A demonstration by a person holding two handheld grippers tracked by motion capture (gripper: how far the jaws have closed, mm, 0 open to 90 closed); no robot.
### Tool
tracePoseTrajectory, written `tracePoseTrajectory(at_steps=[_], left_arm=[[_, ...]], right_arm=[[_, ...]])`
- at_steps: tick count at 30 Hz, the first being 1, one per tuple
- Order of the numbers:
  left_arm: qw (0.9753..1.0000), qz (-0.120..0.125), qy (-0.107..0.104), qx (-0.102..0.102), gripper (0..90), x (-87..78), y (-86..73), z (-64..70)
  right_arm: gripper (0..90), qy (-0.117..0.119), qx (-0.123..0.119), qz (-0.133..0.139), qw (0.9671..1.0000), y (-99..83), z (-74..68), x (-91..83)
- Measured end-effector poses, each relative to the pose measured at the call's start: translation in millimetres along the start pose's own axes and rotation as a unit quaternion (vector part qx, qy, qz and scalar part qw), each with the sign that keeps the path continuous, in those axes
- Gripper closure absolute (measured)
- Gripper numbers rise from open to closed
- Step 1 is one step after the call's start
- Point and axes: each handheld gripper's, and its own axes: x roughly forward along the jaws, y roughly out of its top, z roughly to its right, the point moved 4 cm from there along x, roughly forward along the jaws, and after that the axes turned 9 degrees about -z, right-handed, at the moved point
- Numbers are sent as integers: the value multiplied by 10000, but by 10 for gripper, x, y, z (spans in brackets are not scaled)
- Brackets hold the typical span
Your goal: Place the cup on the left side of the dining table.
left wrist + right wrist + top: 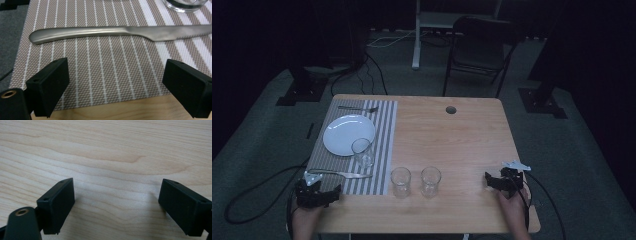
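Left gripper point(334, 190) rests at the near left corner of the wooden surface point(462, 135), its jaws spread wide with nothing between them; in the left gripper view point(113, 82) they sit over the near edge of a striped placemat point(100, 62). Just beyond them a knife point(120, 33) lies flat across the mat, dull brushed metal with a rounded handle end toward the mat's outer edge and a finely serrated blade pointing toward the glasses. Right gripper point(488, 179) sits near the right front of the surface, held by a hand point(513, 205), jaws likewise wide apart and empty; the right gripper view point(116, 202) looks down on bare pale wood grain.

From the high view the placemat point(384, 145) covers the left part of the surface. On it lie a white plate point(344, 132), a fork point(358, 108) at the far edge, the knife point(343, 174) near the front, and a clear glass point(362, 152) touching or overlapping the plate's near rim. Two more clear glasses point(401, 182) point(430, 181) stand side by side on the bare wood just right of the mat. A dark folding chair point(479, 50) stands on the floor beyond the surface
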Motion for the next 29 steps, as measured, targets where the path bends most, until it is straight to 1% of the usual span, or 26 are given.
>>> tracePoseTrajectory(at_steps=[1,2,3,4,5,6,7,8,14,21,25,29], left_arm=[[10000,3,55,4,79,1,-12,-22],[10000,3,55,4,78,1,-12,-22],[9999,44,92,-22,79,6,-22,-71],[9999,75,92,-42,78,10,-28,-92],[10000,57,41,-60,79,21,-38,-111],[9999,97,-43,-85,79,28,-46,-128],[9998,176,-34,-71,79,34,-54,-145],[9998,173,-46,-80,79,33,-54,-152],[9998,171,-32,-124,78,37,-51,-152],[9998,169,-27,-129,79,37,-51,-151],[9997,189,-65,-161,79,35,-52,-156],[9998,173,-35,-137,79,37,-51,-152]], right_arm=[[131,0,0,0,10000,0,0,0],[131,0,1,-1,10000,0,0,0],[131,1,1,0,10000,0,0,0],[131,0,0,-1,10000,0,0,0],[131,0,0,0,10000,0,0,0],[131,0,2,-1,10000,0,0,0],[131,0,0,0,10000,0,0,0],[131,1,0,0,10000,0,0,0],[131,0,-1,0,10000,0,0,0],[131,2,1,1,10000,0,0,0],[131,1,0,0,10000,0,0,0],[130,25,-40,5,10000,1,-3,1]])
